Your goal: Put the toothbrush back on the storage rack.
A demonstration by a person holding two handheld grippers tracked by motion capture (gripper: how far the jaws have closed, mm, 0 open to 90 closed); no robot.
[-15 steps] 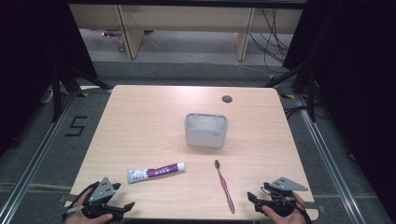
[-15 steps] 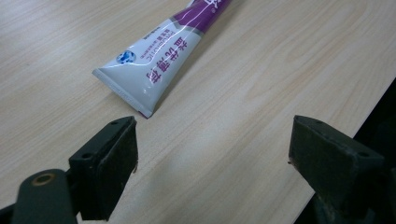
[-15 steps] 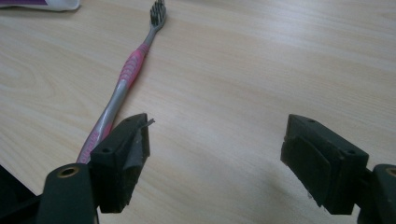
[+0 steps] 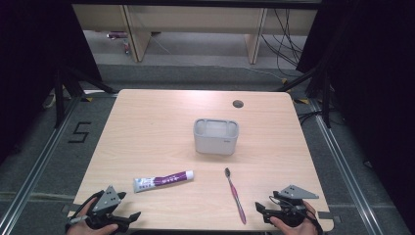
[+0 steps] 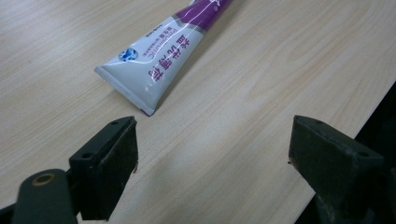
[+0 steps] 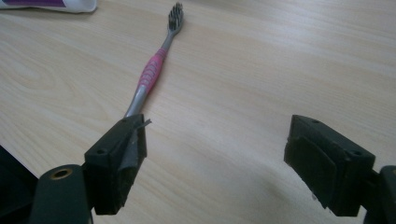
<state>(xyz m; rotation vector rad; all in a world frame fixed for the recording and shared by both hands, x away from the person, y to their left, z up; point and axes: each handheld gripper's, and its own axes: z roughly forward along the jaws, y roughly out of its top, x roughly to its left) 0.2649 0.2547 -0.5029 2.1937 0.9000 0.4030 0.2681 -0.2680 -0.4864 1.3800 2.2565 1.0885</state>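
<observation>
You have not picked up anything yet. Your left gripper [image 4: 128, 219] sits at the near edge of the table [image 4: 147, 127] with its jaws wide and nothing in them. The toothpaste tube [image 5: 163, 60] lies flat just in front of it. Your right gripper [image 4: 261, 209] is wide too and holds nothing. The toothbrush [image 6: 152, 70] lies flat near it, its handle end by one jaw. The grey holder [image 4: 216, 136] stands in the middle. It looks like both things still need to go there.
</observation>
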